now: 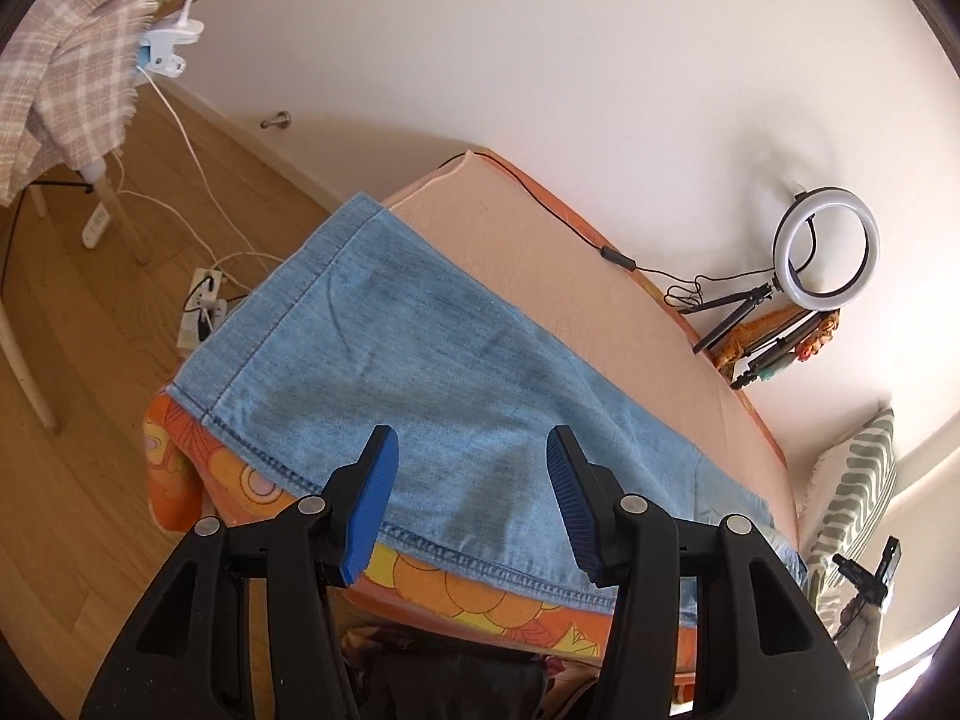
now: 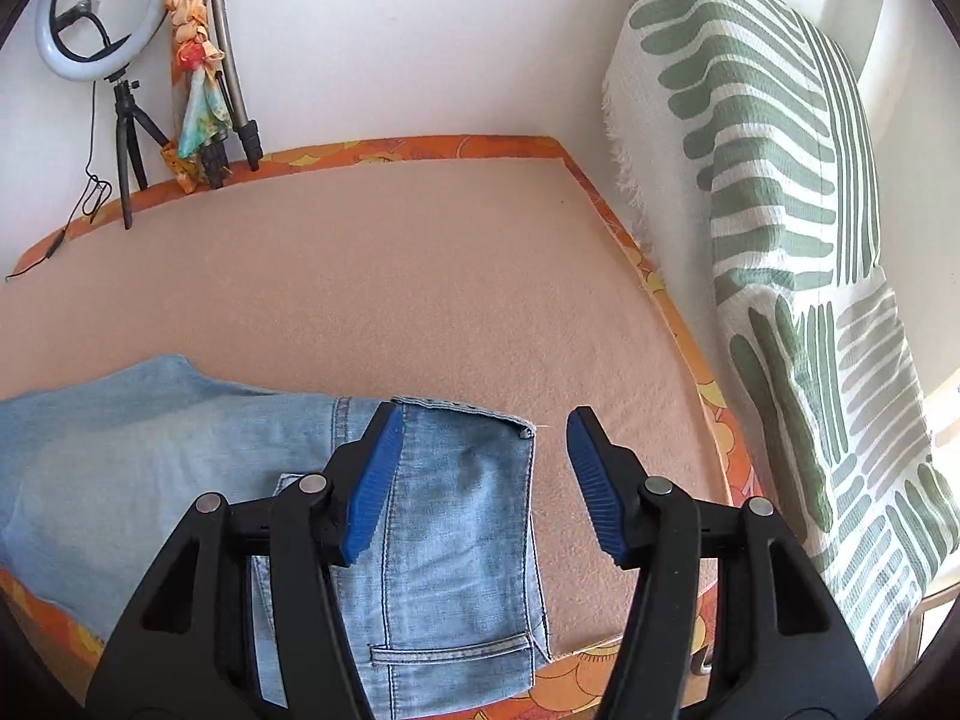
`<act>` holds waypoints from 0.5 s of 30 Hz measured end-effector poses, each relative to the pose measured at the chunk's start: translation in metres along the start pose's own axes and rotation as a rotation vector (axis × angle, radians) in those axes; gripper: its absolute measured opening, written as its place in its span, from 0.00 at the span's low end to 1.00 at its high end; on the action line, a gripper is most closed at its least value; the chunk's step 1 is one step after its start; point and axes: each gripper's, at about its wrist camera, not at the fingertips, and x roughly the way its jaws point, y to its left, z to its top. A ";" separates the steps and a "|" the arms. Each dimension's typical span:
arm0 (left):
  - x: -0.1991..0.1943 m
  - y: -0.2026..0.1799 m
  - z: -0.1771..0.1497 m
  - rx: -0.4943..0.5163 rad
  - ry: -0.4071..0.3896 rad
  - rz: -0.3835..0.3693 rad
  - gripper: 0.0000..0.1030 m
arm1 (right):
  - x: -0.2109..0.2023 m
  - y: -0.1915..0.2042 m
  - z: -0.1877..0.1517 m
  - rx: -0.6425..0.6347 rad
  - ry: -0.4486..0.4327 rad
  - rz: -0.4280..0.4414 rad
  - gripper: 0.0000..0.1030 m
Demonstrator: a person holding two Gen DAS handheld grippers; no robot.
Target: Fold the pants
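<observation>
Peach bed [image 2: 372, 276]: jeans [image 2: 180, 462] lengthwise along near edge.

We see the left gripper [image 1: 471, 453] tilted downward, blue pads [image 1: 372, 504] parted, nothing between them. The right gripper [image 2: 483, 438] is pitched downward too, jaws apart and empty.

I note the pants [image 2: 456, 516] as light blue denim, faded and matt, with raised seam stitching. The bed [image 2: 372, 276] wears a matt, felt-like peach cloth over an orange floral print. Gripper fingers [image 1: 375, 504] carry ribbed blue plastic pads on matt black plastic. Floor [image 1: 78, 360]: smooth wood.
</observation>
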 end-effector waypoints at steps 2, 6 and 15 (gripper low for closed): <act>-0.004 0.002 0.002 -0.023 -0.008 0.011 0.49 | -0.019 0.013 0.008 -0.036 -0.057 0.012 0.57; -0.015 -0.003 0.009 -0.015 -0.021 0.028 0.49 | -0.049 0.055 0.022 -0.079 -0.131 0.160 0.58; -0.008 0.058 0.018 -0.127 -0.030 0.086 0.49 | -0.091 0.217 0.009 -0.315 -0.200 0.488 0.58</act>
